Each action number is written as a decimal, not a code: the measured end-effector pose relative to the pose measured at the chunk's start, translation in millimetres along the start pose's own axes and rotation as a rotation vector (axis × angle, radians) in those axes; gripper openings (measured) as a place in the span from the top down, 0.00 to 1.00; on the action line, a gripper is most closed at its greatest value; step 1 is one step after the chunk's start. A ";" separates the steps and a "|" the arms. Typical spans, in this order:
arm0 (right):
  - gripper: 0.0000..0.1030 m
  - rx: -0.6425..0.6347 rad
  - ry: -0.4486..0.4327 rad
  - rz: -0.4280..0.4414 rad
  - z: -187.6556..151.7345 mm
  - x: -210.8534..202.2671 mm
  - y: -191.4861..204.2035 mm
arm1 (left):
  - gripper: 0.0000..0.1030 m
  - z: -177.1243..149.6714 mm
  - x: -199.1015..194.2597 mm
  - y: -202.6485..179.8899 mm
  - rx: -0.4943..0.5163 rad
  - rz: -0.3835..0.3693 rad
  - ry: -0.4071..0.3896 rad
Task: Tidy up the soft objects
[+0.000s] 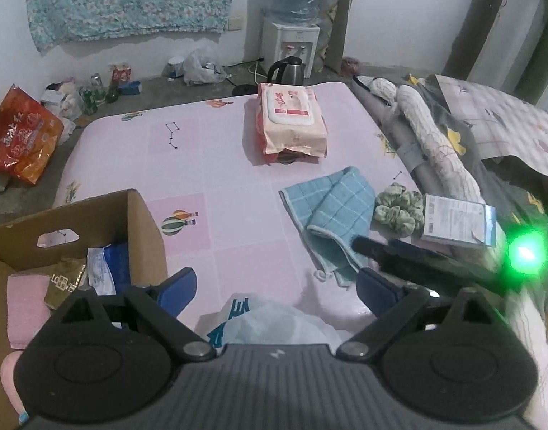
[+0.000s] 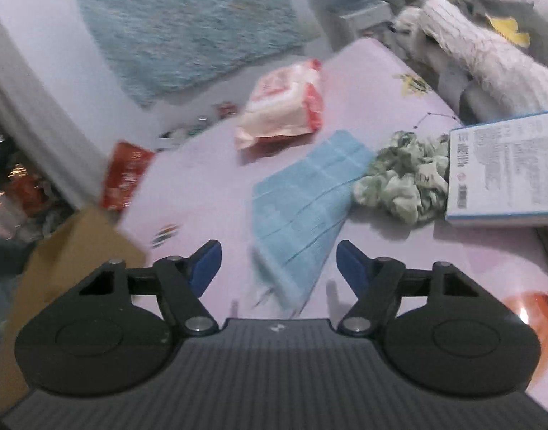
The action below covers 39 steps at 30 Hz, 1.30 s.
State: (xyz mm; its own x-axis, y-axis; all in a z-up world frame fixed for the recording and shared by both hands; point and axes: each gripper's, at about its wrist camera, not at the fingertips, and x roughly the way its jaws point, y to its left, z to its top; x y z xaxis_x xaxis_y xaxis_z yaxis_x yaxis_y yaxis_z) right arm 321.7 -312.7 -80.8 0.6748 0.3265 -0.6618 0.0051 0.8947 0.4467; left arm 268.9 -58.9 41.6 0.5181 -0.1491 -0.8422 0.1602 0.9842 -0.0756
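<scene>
A folded light-blue checked towel (image 1: 331, 211) (image 2: 306, 200) lies on the pink table cover (image 1: 220, 179). Beside it on the right sit a green scrunchie (image 1: 399, 211) (image 2: 406, 179) and a flat blue-and-white box (image 1: 457, 222) (image 2: 507, 165). My right gripper (image 2: 279, 261) is open and hovers over the towel's near end, its blue pads on either side without pressing. Farther back lies a pink wet-wipes pack (image 1: 292, 122) (image 2: 284, 107). My left gripper (image 1: 275, 286) is wide open above a crumpled plastic bag (image 1: 274, 322), just right of an open cardboard box (image 1: 145, 236) holding a pink cloth (image 1: 26, 304) and packets.
A white knitted item (image 1: 439, 143) and bedding crowd the table's right edge. On the floor behind are a kettle (image 1: 288, 70), a water dispenser (image 1: 292, 39), bottles and a red snack bag (image 1: 19, 139). The right wrist view is blurred.
</scene>
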 end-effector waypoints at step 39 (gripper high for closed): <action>0.86 0.081 0.072 -0.001 -160.1 -205.7 -93.3 | 0.21 -122.8 -105.9 -87.9 0.056 -0.272 -0.010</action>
State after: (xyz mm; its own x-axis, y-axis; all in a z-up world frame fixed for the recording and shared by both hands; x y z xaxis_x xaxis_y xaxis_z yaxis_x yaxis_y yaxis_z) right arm 64.2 -414.6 -82.8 0.6199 0.3491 -0.7028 0.0680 0.8684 0.4913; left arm 96.7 -117.9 71.9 0.4578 -0.4082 -0.7898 0.3402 0.9012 -0.2685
